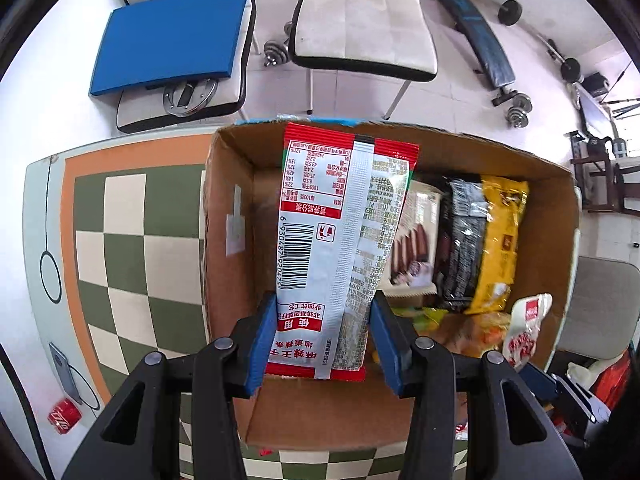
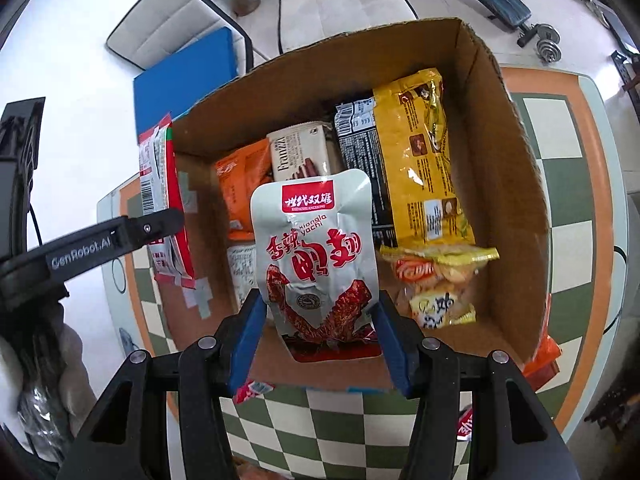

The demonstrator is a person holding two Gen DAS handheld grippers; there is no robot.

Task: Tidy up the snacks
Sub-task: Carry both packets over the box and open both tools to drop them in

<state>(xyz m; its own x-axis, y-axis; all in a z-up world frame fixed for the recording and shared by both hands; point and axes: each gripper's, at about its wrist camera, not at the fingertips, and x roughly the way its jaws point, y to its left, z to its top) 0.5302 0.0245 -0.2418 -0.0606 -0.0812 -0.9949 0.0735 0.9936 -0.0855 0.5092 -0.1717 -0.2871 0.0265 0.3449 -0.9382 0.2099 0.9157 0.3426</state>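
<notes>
The left gripper [image 1: 323, 340] was clamped on a red packet [image 1: 336, 240], held over the left end of the box [image 1: 552, 216]. The right gripper [image 2: 320, 336] was clamped on a silver pouch [image 2: 316, 256], held above the box's middle, over snacks already inside.

Left tool [image 1: 324, 344]: pointing straight down, blue pads [image 1: 262, 344] clamped on both side edges of red-and-white snack packet [image 1: 340, 248], packet hanging flat between fingers. Right tool [image 2: 320, 340]: pointing steeply down, tilted slightly off vertical, blue pads [image 2: 248, 344] closed on lower edges of silver duck-wing pouch [image 2: 316, 264], pouch face-up toward camera. Left tool's black finger seen from right wrist view at left edge, gripping same packet. No hand clearly visible
</notes>
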